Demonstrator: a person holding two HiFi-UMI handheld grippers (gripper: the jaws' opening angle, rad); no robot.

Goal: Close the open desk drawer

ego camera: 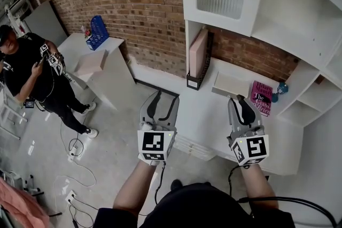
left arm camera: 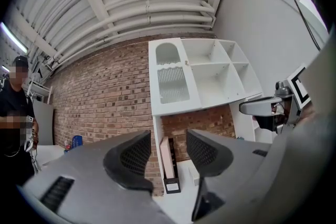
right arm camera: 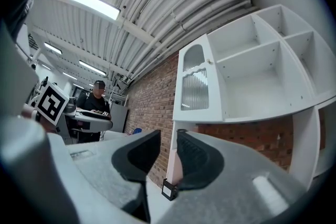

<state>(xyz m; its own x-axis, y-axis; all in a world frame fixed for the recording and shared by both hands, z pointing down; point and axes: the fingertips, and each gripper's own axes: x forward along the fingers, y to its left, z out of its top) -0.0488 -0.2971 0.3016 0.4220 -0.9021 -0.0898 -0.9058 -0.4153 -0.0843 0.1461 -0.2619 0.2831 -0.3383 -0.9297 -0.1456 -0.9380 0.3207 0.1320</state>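
Note:
The white desk (ego camera: 214,115) with its hutch stands against the brick wall. At its near edge a white drawer front (ego camera: 193,148) with ridged moulding juts out a little from the desk. My left gripper (ego camera: 160,104) hovers above the floor just left of the desk's front corner. Its jaws (left arm camera: 168,152) are open and hold nothing. My right gripper (ego camera: 241,107) hangs over the desk top, above and to the right of the drawer. The jaws (right arm camera: 169,152) stand a narrow gap apart and are empty. Both grippers point level at the hutch.
A black file holder (ego camera: 199,56) with a pink folder, a pink book (ego camera: 262,97) and a teal object (ego camera: 282,88) sit on the desk. A person (ego camera: 26,72) stands at left by a second white table (ego camera: 96,56) with a blue rack (ego camera: 99,32). Cables (ego camera: 75,157) lie on the floor.

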